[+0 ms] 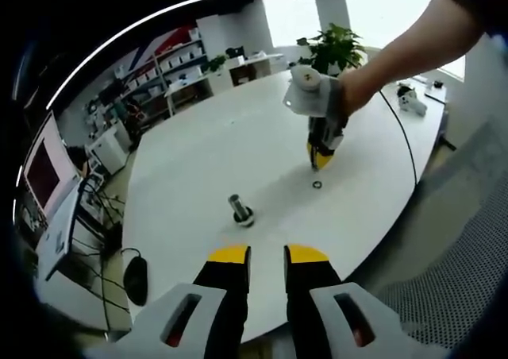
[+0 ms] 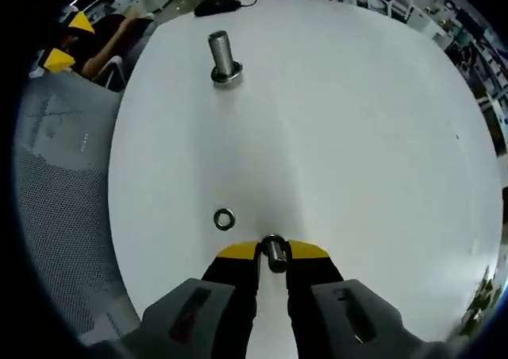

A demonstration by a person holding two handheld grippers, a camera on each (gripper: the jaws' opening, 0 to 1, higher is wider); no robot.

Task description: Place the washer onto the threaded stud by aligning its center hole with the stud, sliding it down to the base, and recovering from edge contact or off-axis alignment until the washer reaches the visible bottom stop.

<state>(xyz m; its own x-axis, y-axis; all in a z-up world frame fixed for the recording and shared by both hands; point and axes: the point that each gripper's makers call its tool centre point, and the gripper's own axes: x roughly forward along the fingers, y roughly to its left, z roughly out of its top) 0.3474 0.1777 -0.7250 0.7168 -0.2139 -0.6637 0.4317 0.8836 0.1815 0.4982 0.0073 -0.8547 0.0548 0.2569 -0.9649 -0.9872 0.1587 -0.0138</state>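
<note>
right gripper is pinching a small metal ring, looks like the washer, at its tips. another ring lies on the white table just left of them, stud well ahead. left gripper hangs spread, holding nothing, stud just ahead.

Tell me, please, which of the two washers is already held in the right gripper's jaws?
The washer clamped edge-on between the right gripper's yellow-tipped jaws; the other washer lies flat on the white table, just left of those tips.
</note>
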